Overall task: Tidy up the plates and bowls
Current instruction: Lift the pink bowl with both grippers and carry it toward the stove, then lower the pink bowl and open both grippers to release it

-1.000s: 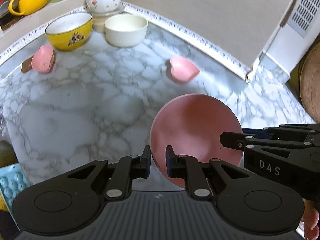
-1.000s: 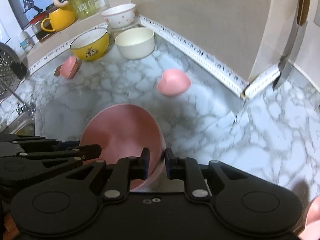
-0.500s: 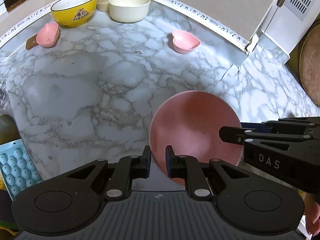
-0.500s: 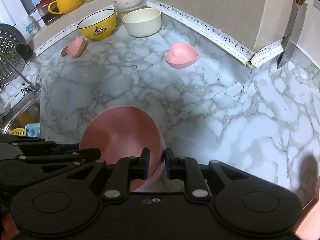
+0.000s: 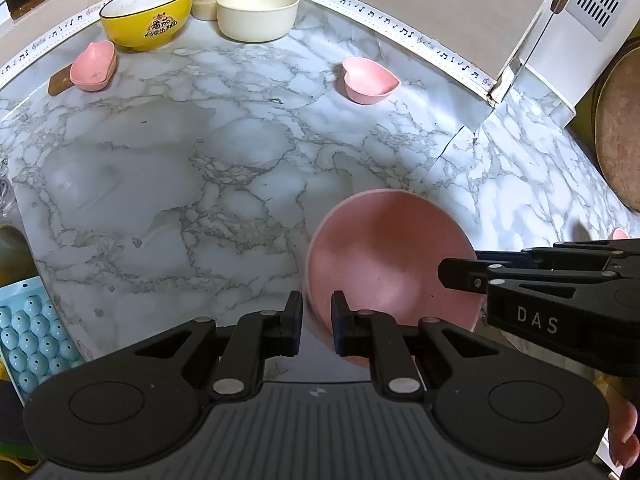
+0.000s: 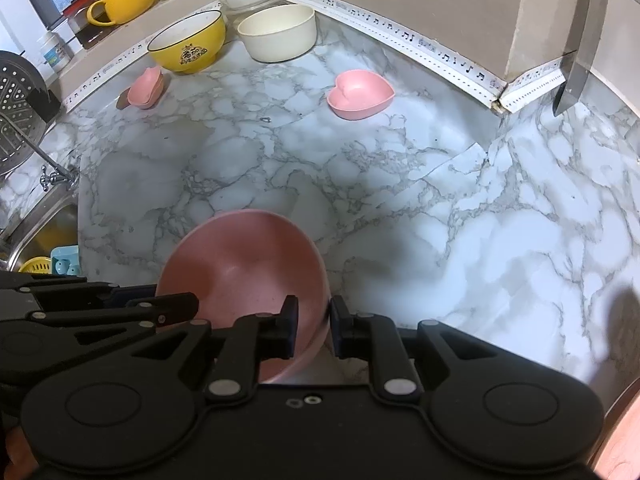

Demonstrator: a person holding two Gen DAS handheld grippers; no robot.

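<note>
Clamping opposite rim edges, the left gripper [image 5: 316,322] and right gripper [image 6: 313,326] hold the pink bowl [image 5: 390,264] with narrow jaws, low in both frames, above the marble counter [image 5: 180,184].

A round pink bowl [image 5: 390,258] is gripped at its near rim by the left tongs [image 5: 316,330] and at its right rim by the right tongs [image 5: 460,276], above the grey marble desk [image 5: 160,184]. Far behind, a pink heart-shaped dish [image 5: 370,80], a yellow bowl [image 5: 146,14] and a cream bowl [image 5: 258,14] are seen.
</note>
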